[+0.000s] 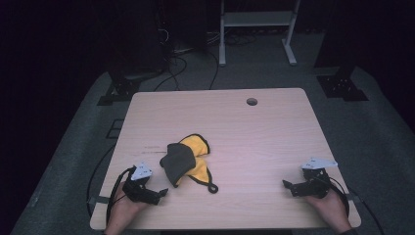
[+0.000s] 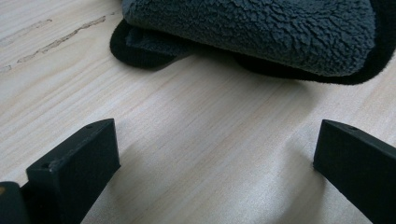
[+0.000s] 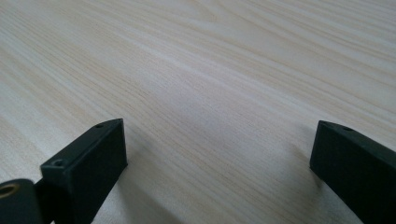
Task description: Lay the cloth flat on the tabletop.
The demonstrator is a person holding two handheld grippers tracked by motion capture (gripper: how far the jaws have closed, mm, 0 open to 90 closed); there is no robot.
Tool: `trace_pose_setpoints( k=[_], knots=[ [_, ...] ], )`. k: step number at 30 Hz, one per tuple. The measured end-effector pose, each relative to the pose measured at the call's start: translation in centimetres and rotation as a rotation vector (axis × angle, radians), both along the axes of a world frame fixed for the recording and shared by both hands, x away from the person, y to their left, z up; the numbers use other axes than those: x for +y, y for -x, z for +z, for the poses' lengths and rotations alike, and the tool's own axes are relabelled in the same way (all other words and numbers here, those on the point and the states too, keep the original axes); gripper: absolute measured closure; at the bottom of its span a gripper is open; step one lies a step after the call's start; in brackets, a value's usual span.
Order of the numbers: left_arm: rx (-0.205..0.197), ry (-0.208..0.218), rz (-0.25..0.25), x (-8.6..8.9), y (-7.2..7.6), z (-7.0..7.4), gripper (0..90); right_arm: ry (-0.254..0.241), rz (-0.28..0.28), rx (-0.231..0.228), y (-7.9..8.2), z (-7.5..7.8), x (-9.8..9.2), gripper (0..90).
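Now | left hand-held gripper (image 1: pixel 159 192) – agape, empty | right hand-held gripper (image 1: pixel 288 186) – agape, empty | mitt (image 1: pixel 183 161) – unlabelled

One camera above your side of the table, one riding low on each gripper.

From the high view you look forward and down on the whole wooden table (image 1: pixel 254 137), your hands entering at the bottom edge. Your left gripper view sits just above the tabletop (image 2: pixel 205 140), looking along its jaws at the grey fleece cloth (image 2: pixel 261 32) close ahead, the same cloth (image 1: pixel 178 164) seen from above. Your right gripper view skims bare wood (image 3: pixel 210 84) equally near.
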State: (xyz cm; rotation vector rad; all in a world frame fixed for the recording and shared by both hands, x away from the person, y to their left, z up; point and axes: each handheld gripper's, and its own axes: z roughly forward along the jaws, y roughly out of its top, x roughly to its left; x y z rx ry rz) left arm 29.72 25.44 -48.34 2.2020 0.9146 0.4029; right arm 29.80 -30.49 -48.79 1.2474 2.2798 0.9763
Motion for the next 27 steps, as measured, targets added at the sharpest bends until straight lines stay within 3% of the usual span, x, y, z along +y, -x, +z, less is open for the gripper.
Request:
trace_pose_setpoints(
  k=[6, 15, 19, 24, 27],
  knots=[
    [0.007, 0.003, 0.006, -0.1, 0.0, 0.3, 3.6, 0.0, 0.0, 0.0, 0.0, 0.0, 0.0, 2.8],
    [-0.042, 0.065, -0.008, -0.4, 0.2, 1.9, 5.1, 0.0, 0.001, 0.001, 0.0, 0.0, 0.0, 2.8],
    [-0.082, 0.09, -0.022, -1.1, -0.5, 3.2, 5.1, 0.0, 0.001, 0.0, 0.0, 0.0, 0.0, 2.8],
    [-0.088, 0.1, -0.026, -1.8, -1.8, 3.7, 6.3, 0.0, 0.001, 0.0, 0.0, 0.0, 0.0, 2.8],
    [-0.095, 0.108, -0.03, -2.0, -2.4, 3.7, 11.5, 0.0, 0.001, 0.0, 0.0, 0.0, 0.0, 2.8]
  ],
)
